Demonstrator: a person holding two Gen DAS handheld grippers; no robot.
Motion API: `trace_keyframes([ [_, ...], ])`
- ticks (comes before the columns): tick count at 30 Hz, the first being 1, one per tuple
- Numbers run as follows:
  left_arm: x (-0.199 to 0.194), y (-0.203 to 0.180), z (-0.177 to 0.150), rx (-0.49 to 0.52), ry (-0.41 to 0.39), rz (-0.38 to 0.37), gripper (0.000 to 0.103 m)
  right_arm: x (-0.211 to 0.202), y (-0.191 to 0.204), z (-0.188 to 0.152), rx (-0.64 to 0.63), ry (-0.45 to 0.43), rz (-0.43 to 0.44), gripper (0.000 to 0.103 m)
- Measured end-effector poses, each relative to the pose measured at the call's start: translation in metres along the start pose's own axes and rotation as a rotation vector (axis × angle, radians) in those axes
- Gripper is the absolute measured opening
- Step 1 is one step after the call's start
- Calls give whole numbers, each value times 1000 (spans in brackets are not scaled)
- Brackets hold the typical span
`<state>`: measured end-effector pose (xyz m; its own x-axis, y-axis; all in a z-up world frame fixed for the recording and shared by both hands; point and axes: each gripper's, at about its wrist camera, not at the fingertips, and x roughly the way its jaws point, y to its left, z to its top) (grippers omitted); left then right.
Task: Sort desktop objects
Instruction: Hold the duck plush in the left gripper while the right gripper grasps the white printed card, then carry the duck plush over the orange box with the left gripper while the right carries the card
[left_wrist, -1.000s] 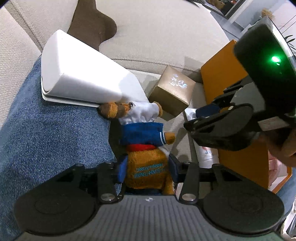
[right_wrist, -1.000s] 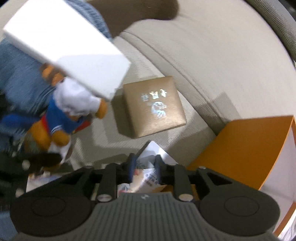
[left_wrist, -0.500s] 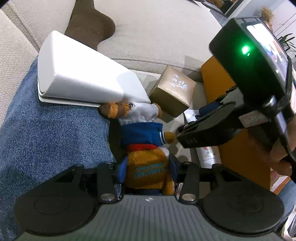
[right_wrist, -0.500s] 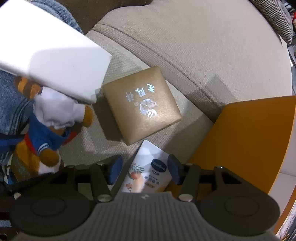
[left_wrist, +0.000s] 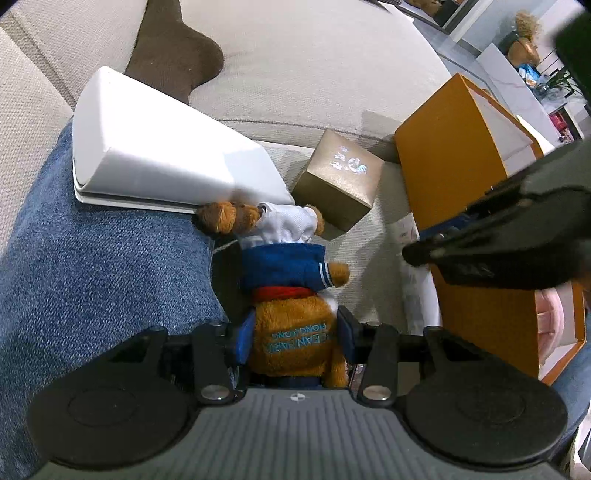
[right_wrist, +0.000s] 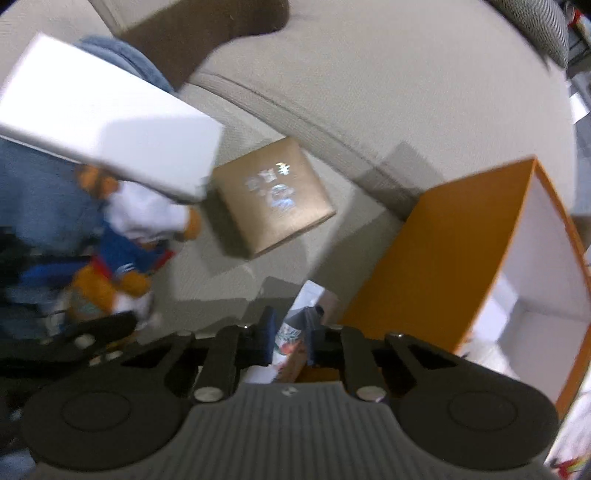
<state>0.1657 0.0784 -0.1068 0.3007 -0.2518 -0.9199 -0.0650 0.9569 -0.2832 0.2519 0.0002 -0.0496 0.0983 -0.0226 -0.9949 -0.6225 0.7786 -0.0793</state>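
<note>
Left gripper (left_wrist: 295, 332) clamped on a plush bear (left_wrist: 291, 295), blue pads pressed to its orange back, head pointing away on the beige sofa (left_wrist: 314, 66). Right gripper (right_wrist: 290, 338) closed on a white tube (right_wrist: 295, 325) with printed label, tight beside the orange box (right_wrist: 436, 258). Just past the bear's white hat, a gold box (left_wrist: 338, 181), upright on the cushion. White box (left_wrist: 159, 155) lying on the denim-clad leg (left_wrist: 92, 277), touching the bear's head. Farther back, a brown sock (left_wrist: 173, 51).
</note>
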Motion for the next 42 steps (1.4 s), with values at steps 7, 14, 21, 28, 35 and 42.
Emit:
trace_keyframes([
  [7,-4,3,-3,5,3,-29,53,-26,1,-28,-38,-66,145,9],
  [14,-5,0,-1,-19,-1,-110,53,-50,-11,-61,-50,-193,205,9],
  [21,4,-17,-19,-23,-26,-63,53,-54,-1,-82,-110,-258,178,9],
  [28,2,-41,-27,-13,-20,-117,53,-47,10,-102,-133,-191,150,16],
  [35,1,-36,-29,-38,-24,-106,53,-46,11,-103,-162,-218,144,15],
  [42,-36,-36,-37,-41,-94,-109,53,-60,3,-112,-117,-279,171,11],
])
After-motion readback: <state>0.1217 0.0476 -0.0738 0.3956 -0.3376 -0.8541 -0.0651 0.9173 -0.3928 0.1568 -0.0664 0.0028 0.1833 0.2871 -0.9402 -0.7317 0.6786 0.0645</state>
